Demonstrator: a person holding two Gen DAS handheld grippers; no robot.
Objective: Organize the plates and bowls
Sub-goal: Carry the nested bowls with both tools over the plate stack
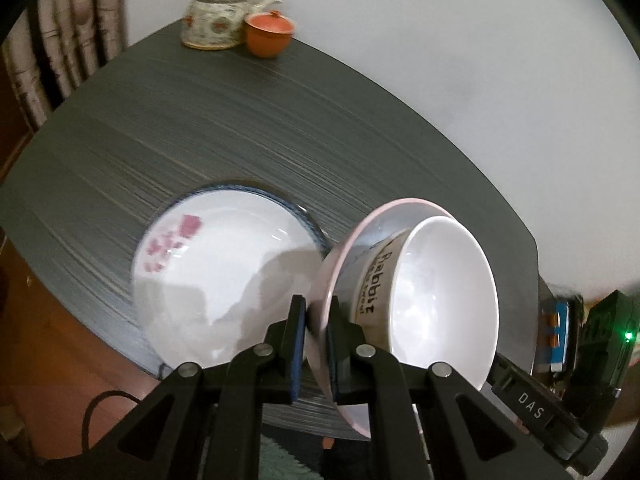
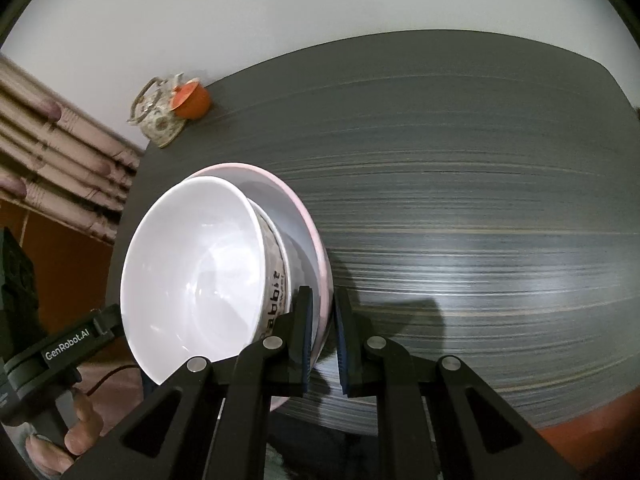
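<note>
Left wrist view: the left hand-held gripper (image 1: pixel 316 344) is clamped on the near rim of the pink plate (image 1: pixel 356 248), one finger on each face. A white bowl (image 1: pixel 444 300) with black lettering sits on that plate, and both tilt steeply above the tabletop (image 1: pixel 240 128). Just left of them a flowered bowl (image 1: pixel 224 264) with a blue-patterned edge rests on the tabletop, its rim right beside the plate's edge, so it crowds that side. At the far corner stand a teapot (image 1: pixel 218 14) and an orange cup (image 1: pixel 269 35), touching or nearly so, well apart from the dishes. The right hand-held gripper's body shows at the right edge.

Right wrist view: the right hand-held gripper (image 2: pixel 322 336) grasps the opposite rim of the pink plate (image 2: pixel 308 232), fingers closed on either face. The white bowl (image 2: pixel 192 276) leans against the plate's inside. To the right the tabletop (image 2: pixel 460 200) lies bare and streaked. The teapot (image 2: pixel 158 114) and orange cup (image 2: pixel 192 101) sit at the far left corner, and a curtain (image 2: pixel 60 168) hangs behind.
</note>
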